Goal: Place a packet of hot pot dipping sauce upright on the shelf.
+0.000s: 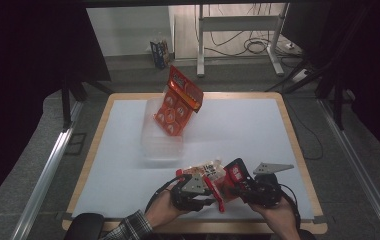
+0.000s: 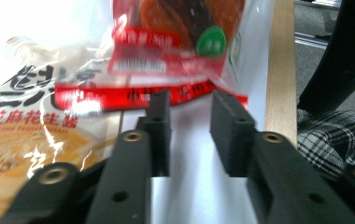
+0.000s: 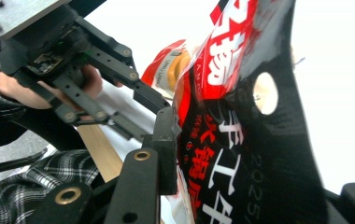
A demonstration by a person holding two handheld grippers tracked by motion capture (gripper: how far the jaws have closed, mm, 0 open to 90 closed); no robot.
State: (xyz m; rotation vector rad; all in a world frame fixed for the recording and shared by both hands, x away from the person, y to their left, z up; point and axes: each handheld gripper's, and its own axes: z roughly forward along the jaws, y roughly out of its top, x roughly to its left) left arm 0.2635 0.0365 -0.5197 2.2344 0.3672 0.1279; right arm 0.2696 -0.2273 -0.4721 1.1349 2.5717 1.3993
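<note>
Snack packets at the near edge

Packets sit between both grippers near the front of the tabletop (image 1: 238,125): a red-and-black snack bag (image 3: 241,154) clamped in the right hand-held gripper (image 1: 235,187), and a pale noodle packet (image 2: 31,126) beside it. The left hand-held gripper (image 2: 189,126) stands with jaws parted, nothing pressed between them, the bag's red seam just ahead. Farther back, an orange packet (image 1: 178,102) leans in a clear bin (image 1: 160,142). I'd judge one packet stowed and two left.
</note>
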